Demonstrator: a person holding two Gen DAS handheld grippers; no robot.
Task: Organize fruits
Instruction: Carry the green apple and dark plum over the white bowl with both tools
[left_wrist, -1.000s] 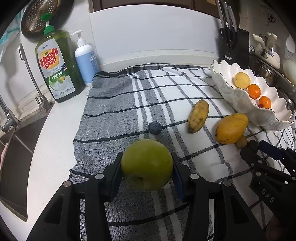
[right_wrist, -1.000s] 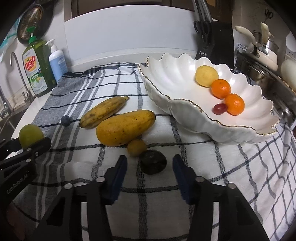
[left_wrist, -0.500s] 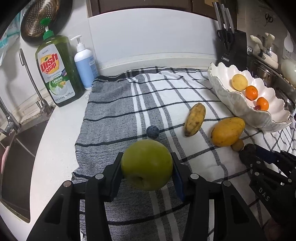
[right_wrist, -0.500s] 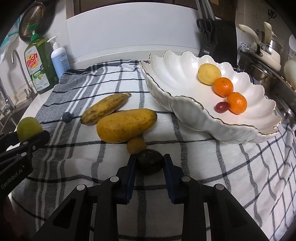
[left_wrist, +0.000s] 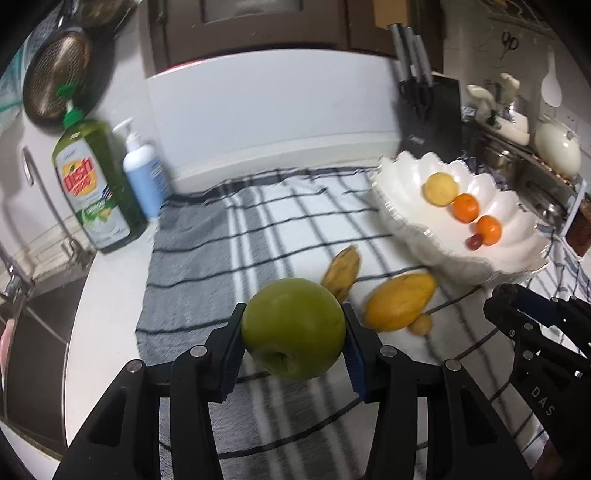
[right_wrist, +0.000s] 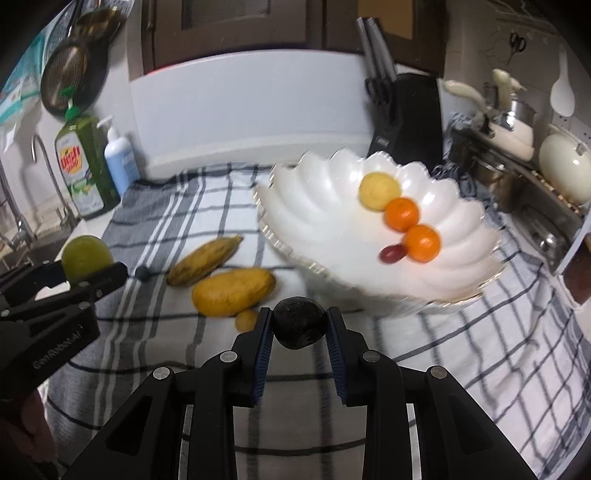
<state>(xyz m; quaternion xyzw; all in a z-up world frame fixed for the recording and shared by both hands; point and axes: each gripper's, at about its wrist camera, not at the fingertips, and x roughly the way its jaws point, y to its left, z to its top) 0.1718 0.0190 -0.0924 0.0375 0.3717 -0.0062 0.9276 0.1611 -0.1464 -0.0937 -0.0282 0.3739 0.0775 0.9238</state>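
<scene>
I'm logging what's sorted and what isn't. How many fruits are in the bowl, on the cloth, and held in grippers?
In the white bowl: 4 (yellow fruit, two oranges, red grape)
On the cloth: 4 (banana, mango, small yellow fruit, blueberry)
Held: 2 (green apple, dark fruit)
Total: 10

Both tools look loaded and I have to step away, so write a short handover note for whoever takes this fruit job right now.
Left tool: shut on the green apple, held above the cloth.
Right tool: shut on the dark round fruit, near the white bowl.
Done: a yellow fruit, two oranges and a red grape lie in the bowl.
Left: both held fruits, plus the banana, mango, small yellow fruit and small dark blue fruit on the checked cloth.
</scene>
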